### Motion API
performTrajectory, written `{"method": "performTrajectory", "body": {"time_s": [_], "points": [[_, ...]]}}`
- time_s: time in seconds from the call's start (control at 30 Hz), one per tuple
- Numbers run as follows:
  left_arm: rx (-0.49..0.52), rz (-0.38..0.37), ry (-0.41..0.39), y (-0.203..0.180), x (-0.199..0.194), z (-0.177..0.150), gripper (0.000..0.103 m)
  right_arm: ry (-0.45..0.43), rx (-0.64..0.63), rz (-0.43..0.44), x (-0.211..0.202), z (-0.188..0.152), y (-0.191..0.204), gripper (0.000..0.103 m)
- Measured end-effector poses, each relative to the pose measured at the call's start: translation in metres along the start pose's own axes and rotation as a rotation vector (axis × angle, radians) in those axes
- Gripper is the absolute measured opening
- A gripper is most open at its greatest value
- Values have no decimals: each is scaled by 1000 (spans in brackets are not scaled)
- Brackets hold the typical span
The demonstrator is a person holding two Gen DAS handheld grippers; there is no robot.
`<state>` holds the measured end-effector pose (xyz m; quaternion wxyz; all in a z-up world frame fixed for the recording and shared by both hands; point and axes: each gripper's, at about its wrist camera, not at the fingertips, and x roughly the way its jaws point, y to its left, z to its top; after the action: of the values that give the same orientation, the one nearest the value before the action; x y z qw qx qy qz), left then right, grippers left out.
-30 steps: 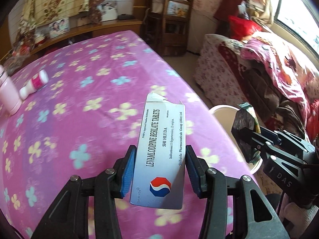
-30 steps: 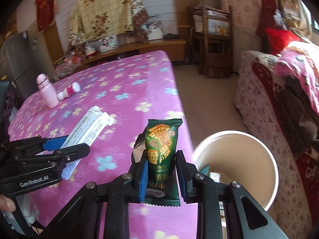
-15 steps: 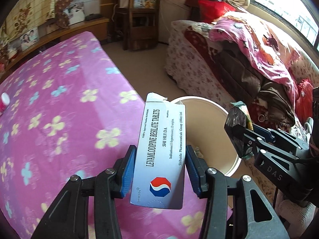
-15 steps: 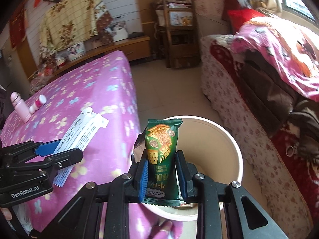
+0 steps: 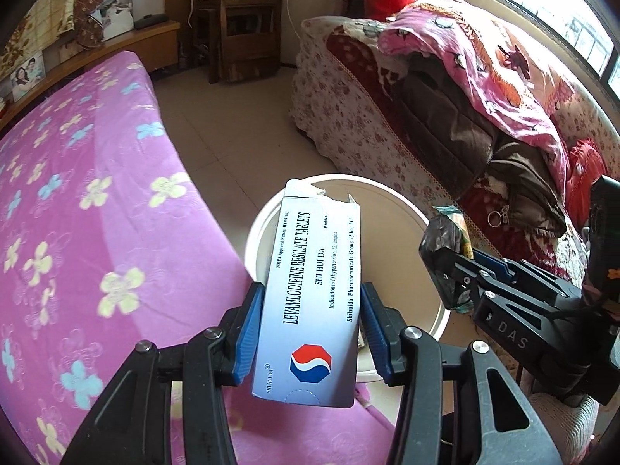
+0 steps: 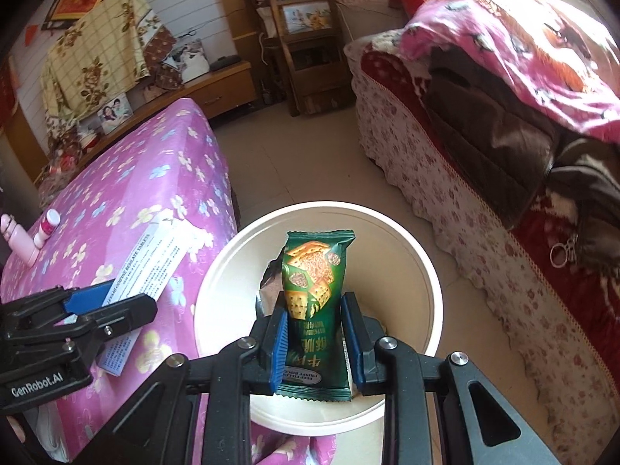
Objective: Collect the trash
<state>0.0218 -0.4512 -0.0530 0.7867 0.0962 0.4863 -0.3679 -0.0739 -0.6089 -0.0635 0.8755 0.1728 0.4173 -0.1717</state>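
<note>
We note left gripper point(image 5: 310, 333) clamps tablet box point(image 5: 314, 302), right gripper point(image 6: 314, 343) clamps biscuit wrapper point(image 6: 312, 294); both over bin point(image 6: 430, 283), positioned for drop.

We see the round white plastic bin point(image 6: 432, 290) standing open on top. The table with the pink flowery cloth point(image 6: 155, 178) crowds its left side. The flowery sofa piled with blankets point(image 6: 484, 193) blocks the right, tan floor between.

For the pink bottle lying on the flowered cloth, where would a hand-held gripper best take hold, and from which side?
Grip the pink bottle across its body, coming from above with the jaws spanning its width. It lies on its side on the cloth, with a small white bottle close beside it, so its neck end is the freer.
</note>
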Motion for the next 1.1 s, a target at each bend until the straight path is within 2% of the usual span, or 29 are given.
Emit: {"method": "performTrajectory", "body": {"time_s": [0.07,0.13,0.17,0.2,0.53,0.8,0.93,1.1], "points": [[0,-9,7,-1,4,0,51,12,25,17,5,0,-6,31],[0,-19,12,-2,7,0,52,32,63,42,10,0,-12,44],[-2,-22,13,-2,7,1,58,40,77,46,12,-1,-13,66],[-8,-27,11,-2,8,0,64,39,87,50,12,-3,-14,73],[-4,4,-31,2,-4,-5,65,7,67,56,3,-7,-3,73],[14,85,-134,8,-40,-16,65,-58,41,27,-24,-10,19,73],[24,166,-204,11,-63,-24,65,-108,36,4,-44,-12,27,73],[27,165,-266,14,-89,-33,65,-172,11,-40,-73,-16,43,73]]}}
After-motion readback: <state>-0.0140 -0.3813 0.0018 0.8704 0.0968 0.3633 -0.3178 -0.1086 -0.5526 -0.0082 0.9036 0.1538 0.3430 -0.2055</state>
